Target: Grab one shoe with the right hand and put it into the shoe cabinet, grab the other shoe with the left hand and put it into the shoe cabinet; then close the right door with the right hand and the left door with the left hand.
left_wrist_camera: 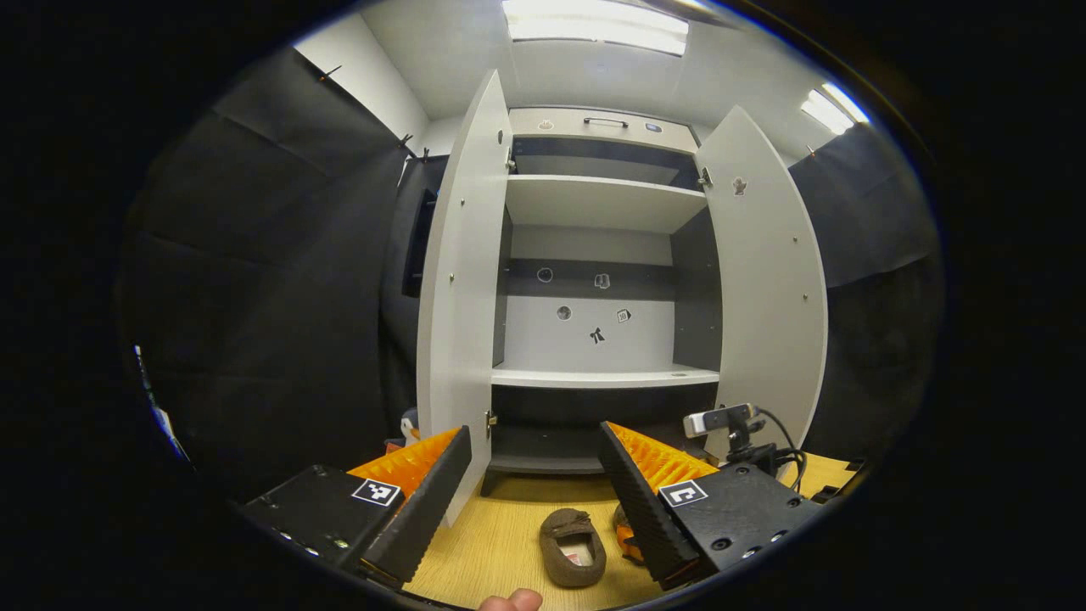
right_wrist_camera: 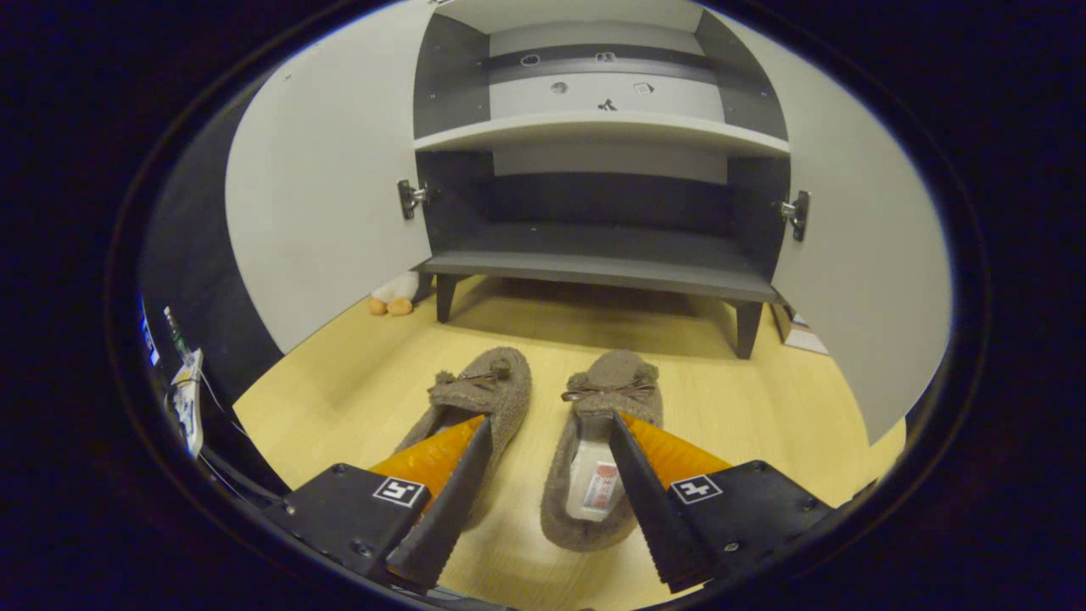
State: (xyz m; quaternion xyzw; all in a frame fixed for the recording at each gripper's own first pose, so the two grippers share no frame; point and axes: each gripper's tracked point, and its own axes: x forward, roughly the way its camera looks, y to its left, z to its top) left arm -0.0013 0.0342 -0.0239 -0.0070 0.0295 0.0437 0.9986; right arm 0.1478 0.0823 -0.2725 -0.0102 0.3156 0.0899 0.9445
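Nearest my right lens, the right claw (right_wrist_camera: pixel 543 484) stood spread wide with nothing in its grip, its fingers (right_wrist_camera: pixel 445 501) wedge-shaped with ribbed inner faces. It straddled the right shoe (right_wrist_camera: pixel 594 450), one finger beside each flank of the heel opening, though I could not tell whether either touched the pile. That shoe was a soft, fuzzy brown slipper with a rounded toe and a small bow across the vamp; a pale tag lay inside it. The left shoe (right_wrist_camera: pixel 475 407), its twin in the same nubby fleece, lay just beside it, partly under my left-hand finger, both toes aimed at the shoe cabinet (right_wrist_camera: pixel 598 259).

From the left gripper view, the left claw (left_wrist_camera: pixel 534 475) also gaped fully open and held nothing, raised well above the floor (left_wrist_camera: pixel 501 543). One slipper showed below it as a small brown oval.

The cabinet was flat-panelled board, matte white and dark grey, on short square legs. Its left door (left_wrist_camera: pixel 454 288) and right door (left_wrist_camera: pixel 768 280) hung wide open on metal hinges. A white shelf (left_wrist_camera: pixel 604 375) crossed the middle, a dark bottom shelf (right_wrist_camera: pixel 594 255) sat low, and small stickers dotted the back panel.

Pale yellow wood-grain boards covered the floor, smooth and faintly glossy. Black cloth walled the booth, ceiling light panels glowed overhead, a small camera on a stand (left_wrist_camera: pixel 730 424) stood by the right door, and a plush toy (right_wrist_camera: pixel 392 295) lay beside the left cabinet leg.
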